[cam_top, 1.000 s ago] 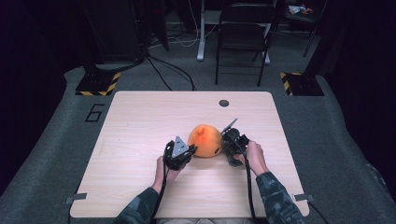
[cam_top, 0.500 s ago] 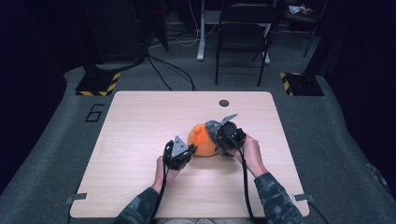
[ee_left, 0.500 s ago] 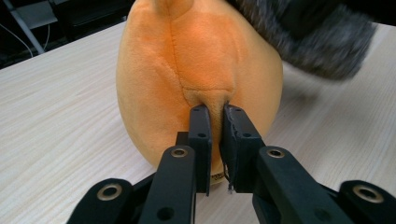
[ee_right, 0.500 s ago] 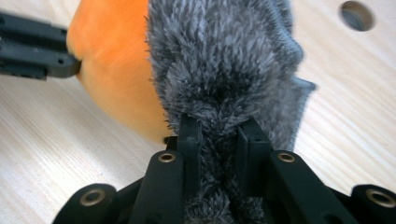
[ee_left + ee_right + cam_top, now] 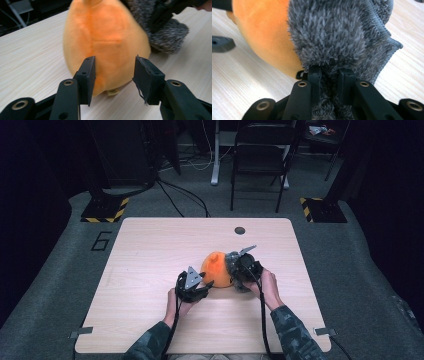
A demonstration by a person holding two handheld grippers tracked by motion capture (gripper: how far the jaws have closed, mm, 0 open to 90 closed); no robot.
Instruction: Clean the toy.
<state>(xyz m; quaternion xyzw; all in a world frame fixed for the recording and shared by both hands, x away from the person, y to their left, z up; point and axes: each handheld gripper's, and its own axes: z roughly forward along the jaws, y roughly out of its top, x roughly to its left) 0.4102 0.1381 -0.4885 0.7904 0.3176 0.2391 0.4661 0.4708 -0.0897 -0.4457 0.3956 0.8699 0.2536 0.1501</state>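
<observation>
My left gripper [image 5: 113,80] has jaws just been opening, now part-open, pads astride the orange plush [image 5: 105,45] base without pressing. My right gripper [image 5: 329,82] is pinched tight on the grey fuzzy cloth [image 5: 337,37] lying against the plush's 3 o'clock side. In the high view the plush [image 5: 215,268] sits mid-table [image 5: 150,250], left gripper [image 5: 206,285] at its 7 o'clock, right gripper [image 5: 235,270] at 3.

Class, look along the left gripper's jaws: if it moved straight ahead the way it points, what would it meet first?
Most likely the orange plush toy: it sits directly ahead of the left gripper, whose open jaws frame its lower side.
</observation>
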